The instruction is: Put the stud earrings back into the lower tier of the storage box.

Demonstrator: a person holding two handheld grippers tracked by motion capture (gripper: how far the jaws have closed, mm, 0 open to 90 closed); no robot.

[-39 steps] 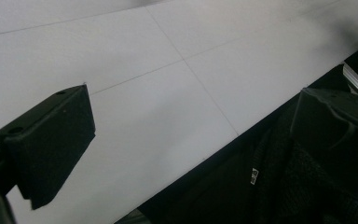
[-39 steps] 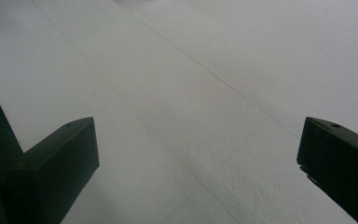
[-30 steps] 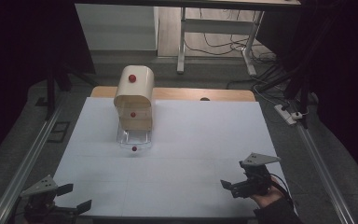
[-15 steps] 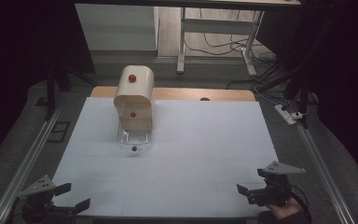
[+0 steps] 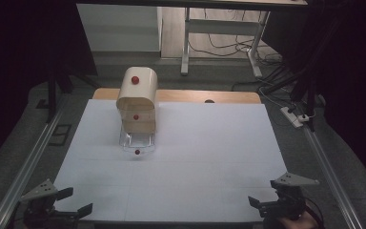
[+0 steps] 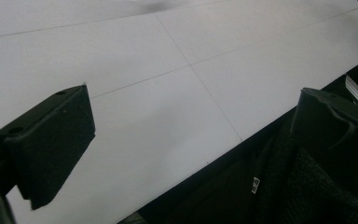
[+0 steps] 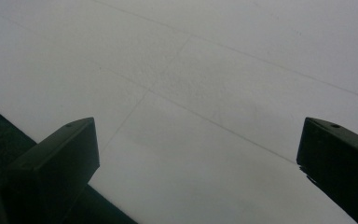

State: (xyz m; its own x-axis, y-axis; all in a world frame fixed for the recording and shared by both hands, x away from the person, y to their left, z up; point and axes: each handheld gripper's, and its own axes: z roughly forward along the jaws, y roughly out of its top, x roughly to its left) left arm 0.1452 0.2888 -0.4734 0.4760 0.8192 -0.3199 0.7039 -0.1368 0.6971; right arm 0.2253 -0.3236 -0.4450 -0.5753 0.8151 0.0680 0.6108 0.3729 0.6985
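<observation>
A cream box with a rounded top (image 5: 137, 98) stands on the white table sheet (image 5: 209, 143), left of centre toward the back. It carries red knobs, and a clear drawer (image 5: 137, 142) with a red knob (image 5: 137, 151) is pulled out at its foot. My left gripper (image 5: 78, 200) rests at the front left corner, open, with nothing between its jaws. In the left gripper view the left gripper (image 6: 191, 135) spans the sheet's front edge. My right gripper (image 5: 262, 206) sits at the front right edge, open and empty. In the right gripper view the right gripper (image 7: 200, 158) hangs over bare sheet.
Metal rails (image 5: 33, 157) run along both sides of the table. A wooden strip (image 5: 228, 97) borders the sheet's far edge. Beyond it are desk legs (image 5: 186, 43) and cables (image 5: 228, 47) on the floor. A dark sleeve (image 6: 298, 186) lies below the front edge.
My right gripper has drawn back and to the right, down to the table's front right edge. The left gripper has barely shifted. The box and drawer have stayed put.
</observation>
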